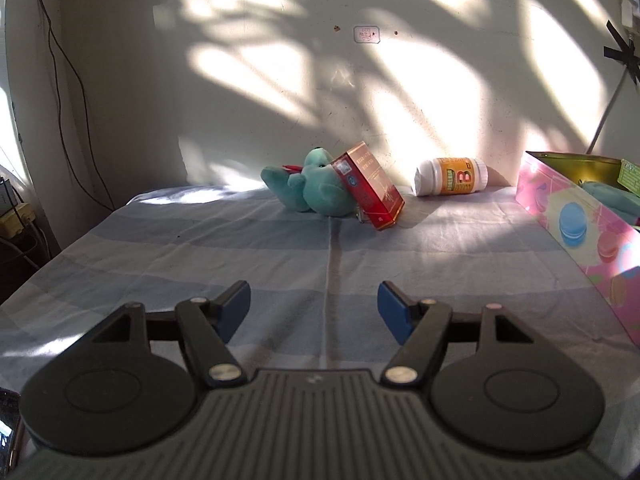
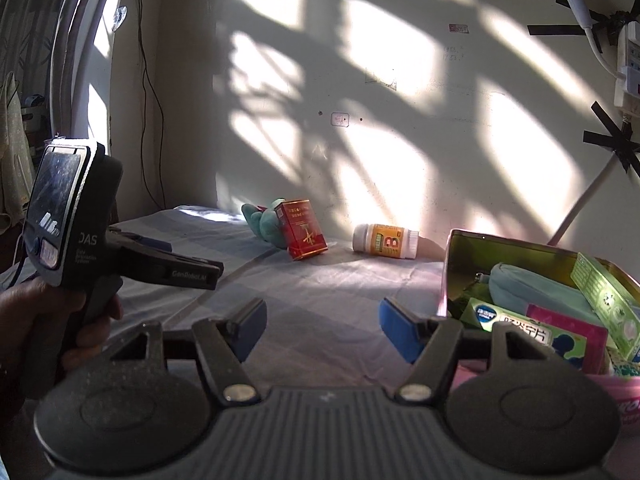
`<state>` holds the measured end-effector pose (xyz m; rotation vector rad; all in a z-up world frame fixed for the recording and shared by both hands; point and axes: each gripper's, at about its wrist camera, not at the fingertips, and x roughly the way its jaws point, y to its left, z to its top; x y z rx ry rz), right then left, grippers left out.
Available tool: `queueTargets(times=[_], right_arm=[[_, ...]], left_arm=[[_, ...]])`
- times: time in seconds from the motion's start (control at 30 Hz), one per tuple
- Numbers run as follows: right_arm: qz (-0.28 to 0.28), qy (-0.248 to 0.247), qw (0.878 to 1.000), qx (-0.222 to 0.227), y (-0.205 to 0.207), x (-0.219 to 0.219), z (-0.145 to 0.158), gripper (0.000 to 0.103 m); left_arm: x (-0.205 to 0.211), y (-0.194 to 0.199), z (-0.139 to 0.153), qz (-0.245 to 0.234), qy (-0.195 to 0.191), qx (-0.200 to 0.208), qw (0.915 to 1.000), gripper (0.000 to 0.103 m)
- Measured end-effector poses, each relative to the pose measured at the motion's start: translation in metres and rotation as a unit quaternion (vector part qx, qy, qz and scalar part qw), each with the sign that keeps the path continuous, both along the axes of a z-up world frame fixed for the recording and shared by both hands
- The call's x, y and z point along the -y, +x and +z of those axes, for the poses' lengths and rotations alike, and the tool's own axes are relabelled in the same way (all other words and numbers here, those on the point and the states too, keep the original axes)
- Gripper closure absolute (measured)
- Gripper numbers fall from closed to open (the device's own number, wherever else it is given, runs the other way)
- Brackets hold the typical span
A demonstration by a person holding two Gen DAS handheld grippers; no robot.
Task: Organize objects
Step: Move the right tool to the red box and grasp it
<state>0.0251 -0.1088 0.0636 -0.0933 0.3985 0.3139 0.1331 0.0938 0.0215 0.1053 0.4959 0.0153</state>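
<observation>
Pink card printed with macarons forms the outer wall of the open box point(image 1: 580, 220) at the right edge of the bed, its inside lined in shiny gold-green point(image 2: 520, 256). Packed in it are a pale teal pouch point(image 2: 532, 284), a green carton point(image 2: 604, 300) leaning on the far right, a green-and-white packet point(image 2: 508, 320) with Chinese print, and a magenta packet point(image 2: 580, 328) beneath.

Far across the striped blue sheet point(image 1: 240, 256), by the wall, a red carton point(image 1: 368, 186) with gold Chinese lettering leans tilted against a teal plush toy point(image 1: 316, 190) lying to its left. To the right, apart from both, a white bottle point(image 1: 452, 178) lies on its side, its orange label showing a large "B".

The left gripper point(image 1: 314, 312) hovers low over the near sheet, jaws apart and empty. The right gripper point(image 2: 322, 328) sits just beside the box's near left corner, jaws likewise apart. In the right wrist view the left tool's body reads "DAS" and "GenRobot.AI".
</observation>
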Motion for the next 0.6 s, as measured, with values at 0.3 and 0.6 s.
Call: queueTargets(times=[0.3,0.6], right_arm=[[0.028,-0.023,0.999,-0.034,0.086,-0.057,-0.011,0.039],[-0.004,-0.092,0.994,-0.054,0.213,-0.131,-0.041,0.039]], left_arm=[[-0.077,0.022,-0.014,0.111,-0.125,-0.029,0.9855,0.031],[-0.088,0.033,-0.021,0.116,-0.169,-0.059,0.977,0.03]])
